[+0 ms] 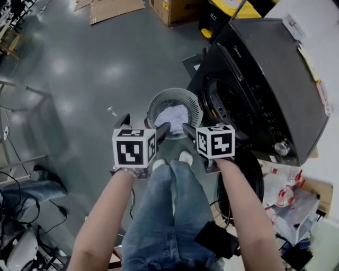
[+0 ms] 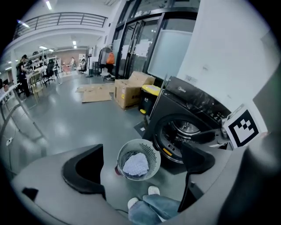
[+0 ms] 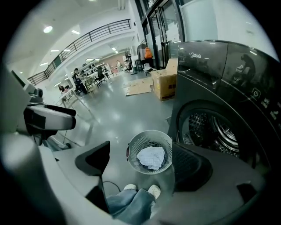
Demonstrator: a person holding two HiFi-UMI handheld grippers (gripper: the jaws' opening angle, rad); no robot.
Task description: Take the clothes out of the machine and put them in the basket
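Observation:
A round grey laundry basket [image 1: 154, 104] stands on the floor in front of the dark front-loading washing machine [image 1: 275, 74], whose door opening [image 1: 228, 106] faces the basket. A pale crumpled cloth [image 1: 175, 117] lies inside the basket. My left gripper [image 1: 143, 126] hangs open above the basket's near left side, with nothing between its fingers. My right gripper [image 1: 198, 130] is open too, above the basket's near right side by the machine's door, and it is empty. In both gripper views the basket [image 2: 151, 151] [image 3: 149, 135] and cloth [image 2: 136, 164] [image 3: 151, 157] show far below, between the spread jaws.
My legs and white shoes [image 1: 185, 157] stand just short of the basket. Cardboard boxes [image 1: 175, 10] and a yellow bin [image 1: 228, 6] sit beyond the machine. Metal frame legs and cables [image 1: 21, 159] are at the left, and packaged items [image 1: 291, 206] at the lower right.

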